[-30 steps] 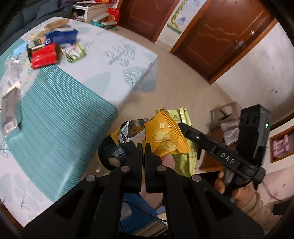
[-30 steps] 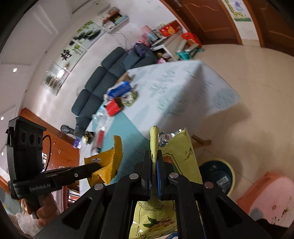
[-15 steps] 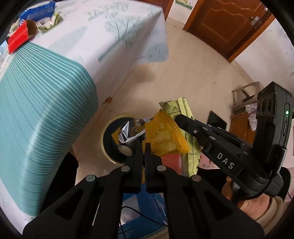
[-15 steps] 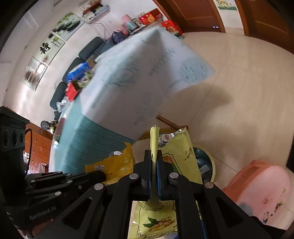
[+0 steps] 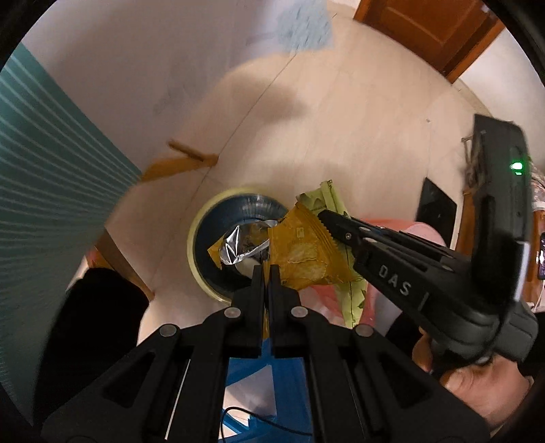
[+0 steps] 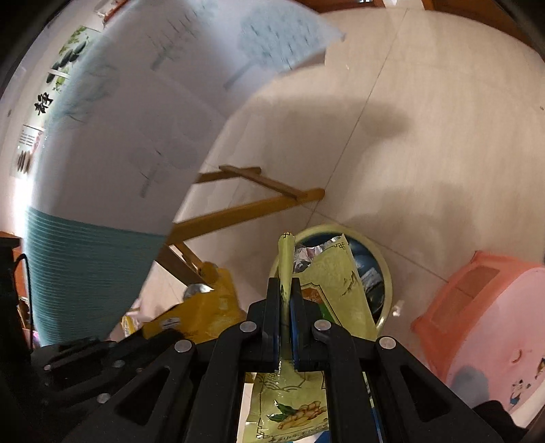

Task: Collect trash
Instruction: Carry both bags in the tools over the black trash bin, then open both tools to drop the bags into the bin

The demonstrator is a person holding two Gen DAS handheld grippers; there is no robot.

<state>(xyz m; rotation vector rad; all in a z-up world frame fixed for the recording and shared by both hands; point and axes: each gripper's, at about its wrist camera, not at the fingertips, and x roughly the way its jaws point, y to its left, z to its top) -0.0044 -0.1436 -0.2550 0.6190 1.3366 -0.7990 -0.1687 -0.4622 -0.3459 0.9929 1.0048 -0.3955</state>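
My left gripper [image 5: 266, 272] is shut on an orange snack wrapper [image 5: 303, 252] with a silver torn end, held just above a round bin [image 5: 201, 238] with a pale yellow rim and dark blue inside. My right gripper [image 6: 285, 289] is shut on a yellow-green snack bag [image 6: 337, 272], also held over the bin [image 6: 388, 276]. In the left wrist view the right gripper [image 5: 327, 218] comes in from the right, with the green bag [image 5: 328, 197] behind the orange wrapper. The orange wrapper [image 6: 204, 306] also shows at the lower left of the right wrist view.
The table with its teal and white cloth [image 5: 51, 163] hangs at the left, wooden legs [image 6: 238, 204] beside the bin. A pink plastic stool [image 6: 483, 313] stands right of the bin. A brown door [image 5: 425, 27] is at the far side of the tiled floor.
Both grippers have swung down from the tabletop toward the floor with their wrappers. The bin has grown larger in both views and now lies directly under the wrappers.
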